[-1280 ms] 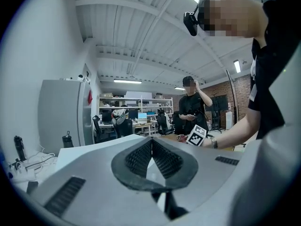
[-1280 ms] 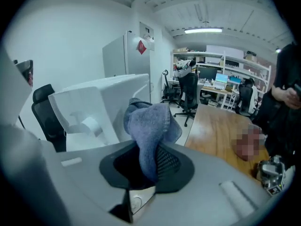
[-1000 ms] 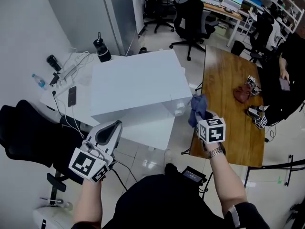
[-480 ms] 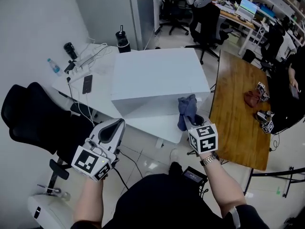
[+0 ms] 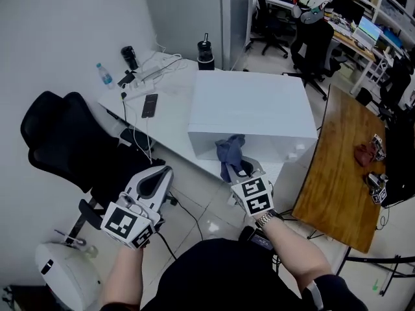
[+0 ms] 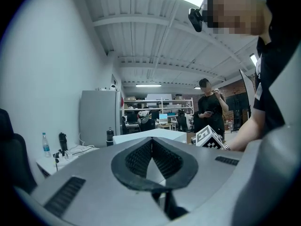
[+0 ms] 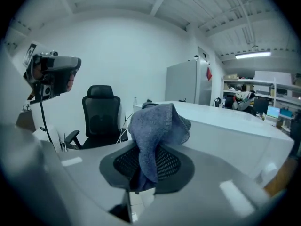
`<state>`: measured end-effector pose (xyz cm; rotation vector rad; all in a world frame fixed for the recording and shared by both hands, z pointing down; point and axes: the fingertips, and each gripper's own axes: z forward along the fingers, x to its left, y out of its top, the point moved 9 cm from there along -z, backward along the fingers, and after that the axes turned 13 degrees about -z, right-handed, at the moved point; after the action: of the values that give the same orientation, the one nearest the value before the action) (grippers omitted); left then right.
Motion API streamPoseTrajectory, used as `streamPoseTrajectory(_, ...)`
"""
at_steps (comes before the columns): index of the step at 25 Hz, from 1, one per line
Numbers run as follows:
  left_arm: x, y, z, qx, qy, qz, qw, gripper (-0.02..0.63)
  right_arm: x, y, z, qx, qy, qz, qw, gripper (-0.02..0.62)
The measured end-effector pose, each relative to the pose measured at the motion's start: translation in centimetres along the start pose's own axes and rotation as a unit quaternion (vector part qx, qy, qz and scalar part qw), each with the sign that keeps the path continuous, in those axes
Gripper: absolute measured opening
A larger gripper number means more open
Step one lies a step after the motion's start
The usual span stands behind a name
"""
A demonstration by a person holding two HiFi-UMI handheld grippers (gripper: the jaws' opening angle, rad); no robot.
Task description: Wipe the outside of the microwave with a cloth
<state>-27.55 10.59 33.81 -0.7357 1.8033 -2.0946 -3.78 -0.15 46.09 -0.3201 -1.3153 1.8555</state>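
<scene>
Head view: your right gripper (image 5: pixel 238 168), clamped on blue cloth (image 5: pixel 228 151), has swept from microwave (image 5: pixel 249 105) right side to near face (wiping likely continues); left gripper (image 5: pixel 155 177) closed, empty, apart.

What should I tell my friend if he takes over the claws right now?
Left claw: shut, empty, held low beside the black chair, away from the job.
Right claw: shut on the blue-grey cloth, which hangs out of its jaws.
The white microwave sits on the white table. The cloth is at its near face, but I can't tell if it touches.
Done: the cloth is in the claw.
Left: wipe the outside. Nothing shows which sides are already clean, so go over the top, front and sides.
</scene>
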Motion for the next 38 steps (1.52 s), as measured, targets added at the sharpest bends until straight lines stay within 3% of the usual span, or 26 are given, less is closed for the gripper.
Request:
streamPoseTrajectory(7, 2.2, 0.2, -2.5, 0.003, 0.037, 0.004, 0.9993, 0.005, 3.3, 1.7, 6.3, -0.026, 0.024, -0.027, 0.999, 0.064)
streamPoseTrajectory(19, 4.3, 0.5, -4.1, 0.006, 0.063, 0.012, 0.9979, 0.005, 4.7, 1.9, 12.4, 0.003, 0.032, -0.037, 0.999, 0.064)
streamPoseTrajectory(28, 5.3, 0.6, -3.5, 0.008, 0.051, 0.009, 0.9986, 0.005, 4.2, 1.7, 12.0, 0.007, 0.02, -0.033, 0.999, 0.064)
streamPoseTrajectory(38, 4.6, 0.1, -1.1, 0.014, 0.011, -0.002, 0.9998, 0.005, 1.5, -0.4, 9.2, 0.033, -0.019, -0.018, 0.999, 0.064)
